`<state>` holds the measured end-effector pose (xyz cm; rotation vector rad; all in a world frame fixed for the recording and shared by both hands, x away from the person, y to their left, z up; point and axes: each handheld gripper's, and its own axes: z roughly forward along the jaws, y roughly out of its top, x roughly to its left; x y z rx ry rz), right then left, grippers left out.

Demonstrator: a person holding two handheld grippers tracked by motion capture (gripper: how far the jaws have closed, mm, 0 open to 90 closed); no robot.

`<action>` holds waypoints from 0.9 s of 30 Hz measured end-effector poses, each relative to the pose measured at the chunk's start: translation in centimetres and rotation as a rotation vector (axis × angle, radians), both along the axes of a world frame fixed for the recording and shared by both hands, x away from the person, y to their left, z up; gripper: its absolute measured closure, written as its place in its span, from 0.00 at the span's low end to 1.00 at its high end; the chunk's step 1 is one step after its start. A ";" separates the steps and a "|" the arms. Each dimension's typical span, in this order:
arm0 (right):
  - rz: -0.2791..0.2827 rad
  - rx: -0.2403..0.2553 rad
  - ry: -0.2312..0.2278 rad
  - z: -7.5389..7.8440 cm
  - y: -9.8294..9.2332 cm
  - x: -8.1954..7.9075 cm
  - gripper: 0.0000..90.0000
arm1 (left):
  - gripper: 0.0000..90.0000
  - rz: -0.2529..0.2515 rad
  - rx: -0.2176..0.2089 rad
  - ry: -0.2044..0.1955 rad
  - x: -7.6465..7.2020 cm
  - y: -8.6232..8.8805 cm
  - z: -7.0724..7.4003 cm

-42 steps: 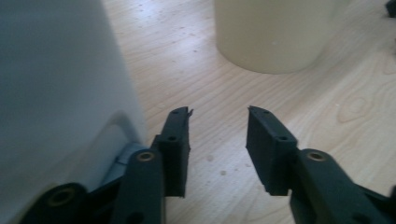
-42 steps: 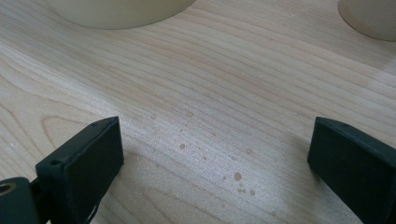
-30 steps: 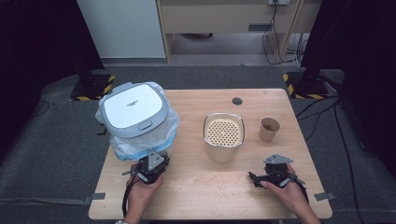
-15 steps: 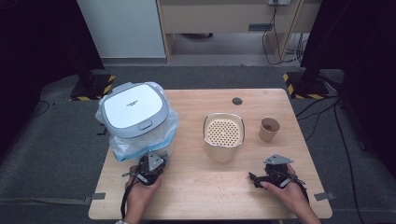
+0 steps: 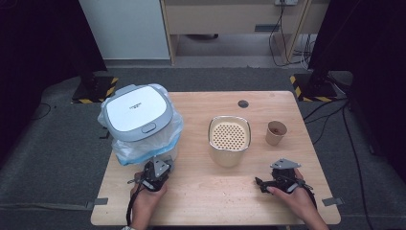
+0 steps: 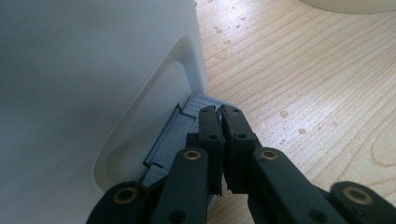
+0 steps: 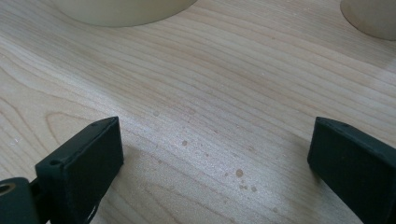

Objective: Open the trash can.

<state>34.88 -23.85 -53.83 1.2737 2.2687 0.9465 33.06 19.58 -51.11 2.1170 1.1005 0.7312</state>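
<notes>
Bin pedal (image 6: 187, 122) touching closed left claw (image 6: 220, 112)

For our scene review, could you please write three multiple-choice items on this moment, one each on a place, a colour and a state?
1. Where is the paper cup?
A. right of the beige perforated container
B. on the bin
C. in the left claw

2. What colour is the bag under the bin's lid?
A. red
B. pale blue
C. black

3. How does the right claw stand?
A. shut on the cup
B. shut on nothing
C. open over bare table

Key: 1 A, the high view shows the cup right of the container. 2 B, blue plastic bulges below the lid. 3 C, its jaws stand wide apart.
</notes>
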 end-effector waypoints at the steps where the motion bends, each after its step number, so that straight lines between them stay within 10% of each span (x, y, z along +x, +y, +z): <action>1: 0.000 0.000 0.000 0.0 0.0 0.0 0.04 | 0.96 0.000 0.000 0.000 0.0 0.0 0.0; 27: -0.006 -0.007 0.012 0.1 0.1 0.1 0.04 | 0.97 0.021 -0.047 0.047 0.4 0.2 -1.0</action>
